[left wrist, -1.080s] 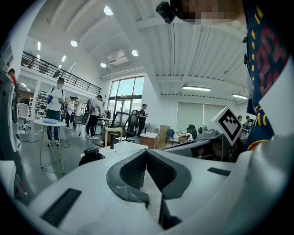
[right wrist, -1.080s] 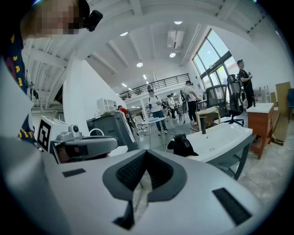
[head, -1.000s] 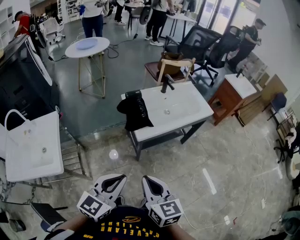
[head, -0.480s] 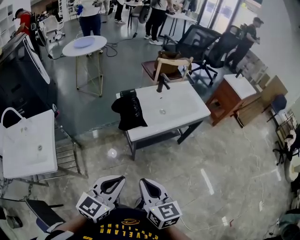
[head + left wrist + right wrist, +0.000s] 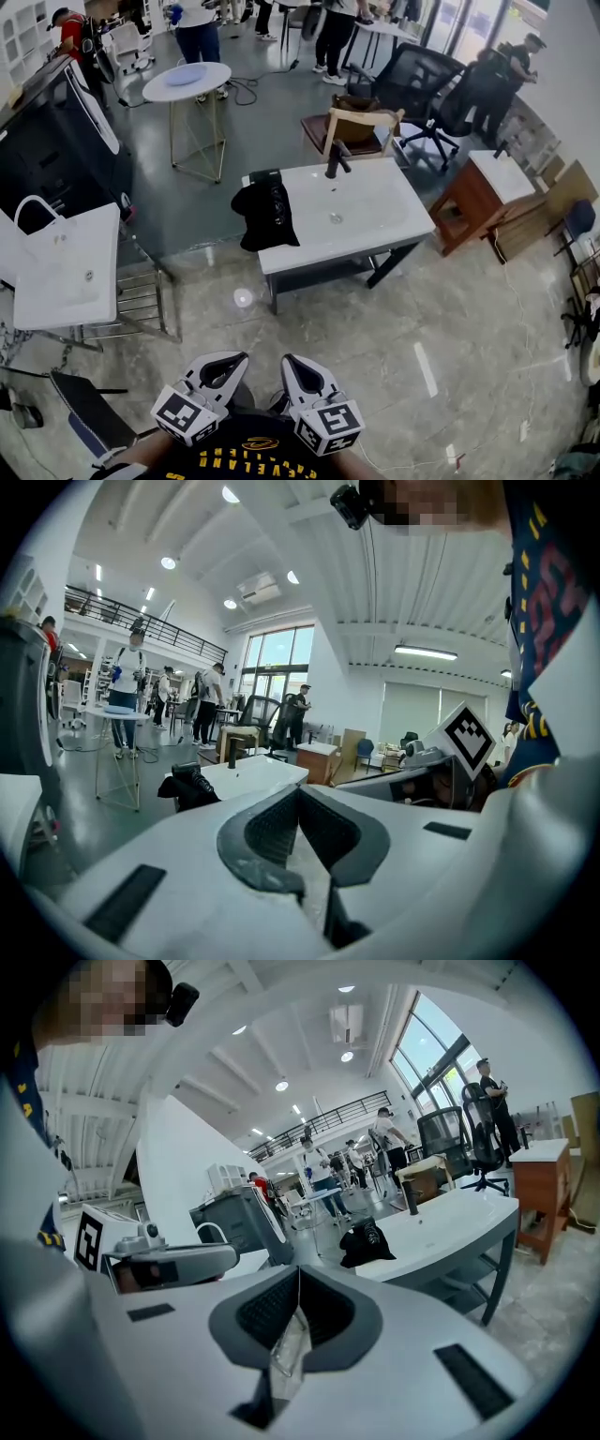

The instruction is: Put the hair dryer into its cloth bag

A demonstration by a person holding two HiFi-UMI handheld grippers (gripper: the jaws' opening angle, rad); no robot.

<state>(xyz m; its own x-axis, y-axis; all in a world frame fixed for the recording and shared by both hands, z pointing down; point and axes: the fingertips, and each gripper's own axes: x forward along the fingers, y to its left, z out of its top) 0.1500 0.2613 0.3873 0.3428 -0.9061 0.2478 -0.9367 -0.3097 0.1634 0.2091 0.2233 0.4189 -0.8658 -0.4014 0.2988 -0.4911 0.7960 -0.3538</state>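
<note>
0 steps done: your left gripper (image 5: 223,367) and right gripper (image 5: 302,372) are closed, carrying neither item, well apart from the black cloth bag (image 5: 265,214) on the white washbasin table's (image 5: 375,211) left edge.

support: white basin table (image 5: 375,220) | on it: black cloth bag (image 5: 265,214), left end

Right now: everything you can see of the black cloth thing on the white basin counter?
The black cloth bag looks like soft, matte fabric, crumpled and limp, with a faint light mark on it. It lies on the left end of the white basin counter, with its lower part draped over the edge and hanging free. A dark boxy item sits at its far end. What the bag holds can't be told. Only the counter visibly supports it.
</note>
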